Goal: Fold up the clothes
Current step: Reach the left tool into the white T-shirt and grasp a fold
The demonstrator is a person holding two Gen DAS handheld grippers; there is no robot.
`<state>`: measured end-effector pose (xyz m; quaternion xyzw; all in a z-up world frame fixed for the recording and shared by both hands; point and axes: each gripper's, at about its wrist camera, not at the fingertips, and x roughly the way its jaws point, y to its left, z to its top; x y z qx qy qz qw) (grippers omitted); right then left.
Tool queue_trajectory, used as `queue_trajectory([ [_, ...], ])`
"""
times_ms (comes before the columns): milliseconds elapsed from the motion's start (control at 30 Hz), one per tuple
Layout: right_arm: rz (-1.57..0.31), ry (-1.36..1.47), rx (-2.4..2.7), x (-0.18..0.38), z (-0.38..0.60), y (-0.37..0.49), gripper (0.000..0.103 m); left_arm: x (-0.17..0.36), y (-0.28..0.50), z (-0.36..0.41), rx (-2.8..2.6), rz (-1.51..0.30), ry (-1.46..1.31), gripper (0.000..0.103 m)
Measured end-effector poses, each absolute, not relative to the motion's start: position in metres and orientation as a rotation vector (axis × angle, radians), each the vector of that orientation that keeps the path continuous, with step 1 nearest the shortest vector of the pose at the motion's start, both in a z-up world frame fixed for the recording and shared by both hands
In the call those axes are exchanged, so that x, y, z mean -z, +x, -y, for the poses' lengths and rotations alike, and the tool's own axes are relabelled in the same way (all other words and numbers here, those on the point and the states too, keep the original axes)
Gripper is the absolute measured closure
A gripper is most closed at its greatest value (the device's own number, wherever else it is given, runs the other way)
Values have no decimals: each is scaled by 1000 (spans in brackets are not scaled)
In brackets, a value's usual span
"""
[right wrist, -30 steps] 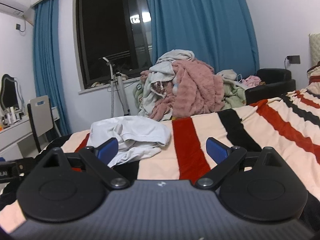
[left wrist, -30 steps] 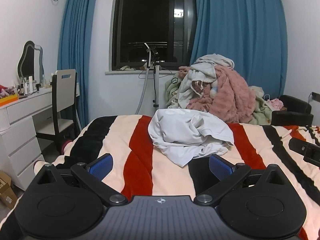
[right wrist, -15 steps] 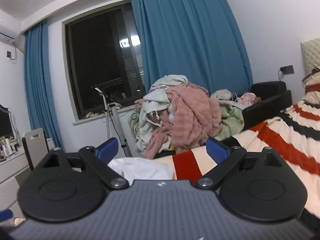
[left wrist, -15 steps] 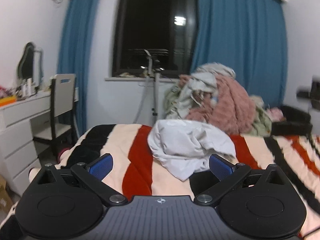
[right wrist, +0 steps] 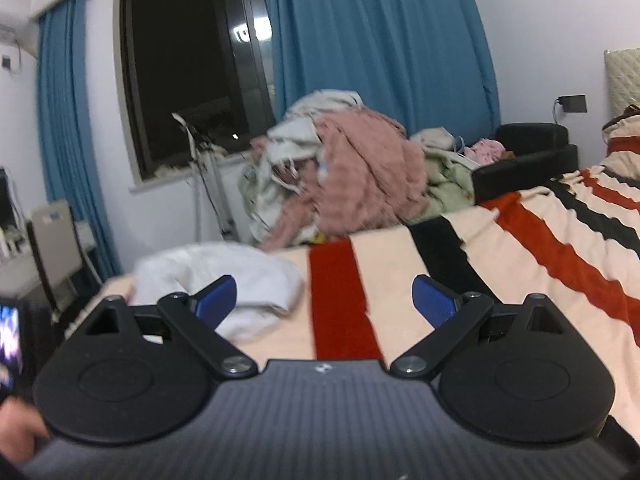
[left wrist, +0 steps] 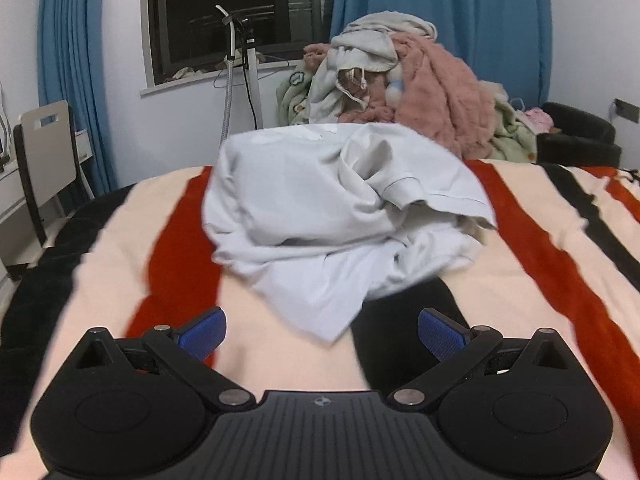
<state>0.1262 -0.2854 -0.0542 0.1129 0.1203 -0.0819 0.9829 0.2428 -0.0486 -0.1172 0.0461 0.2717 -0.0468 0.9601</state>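
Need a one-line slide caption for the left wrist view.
Open left gripper faces a crumpled white shirt on the striped blanket.

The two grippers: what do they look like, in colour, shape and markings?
They look alike. The left gripper and the right gripper each have a black ribbed body with a small round logo at its middle, two round black housings, black link arms with silver pivot screws, and two fingers with textured blue pads. No cables or sleeves show.
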Motion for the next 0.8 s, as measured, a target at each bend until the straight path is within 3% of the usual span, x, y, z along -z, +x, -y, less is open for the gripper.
queue_trajectory([
  [233,-346,251,171,104,281,174,7,151,292,69,180,-521,113,1],
  [433,-406,251,159,134,269,199,7,155,330,71,148,-484,43,14],
  [533,-416,241,158,143,265,203,7,153,343,66,148,-467,-1,34],
  [600,-417,233,164,145,264,203,7,149,343,58,160,-452,-26,63],
  [667,-413,231,165,145,262,203,7,139,338,51,177,-451,-36,76],
  [800,-364,200,155,137,254,199,7,104,309,37,202,-418,-10,83],
])
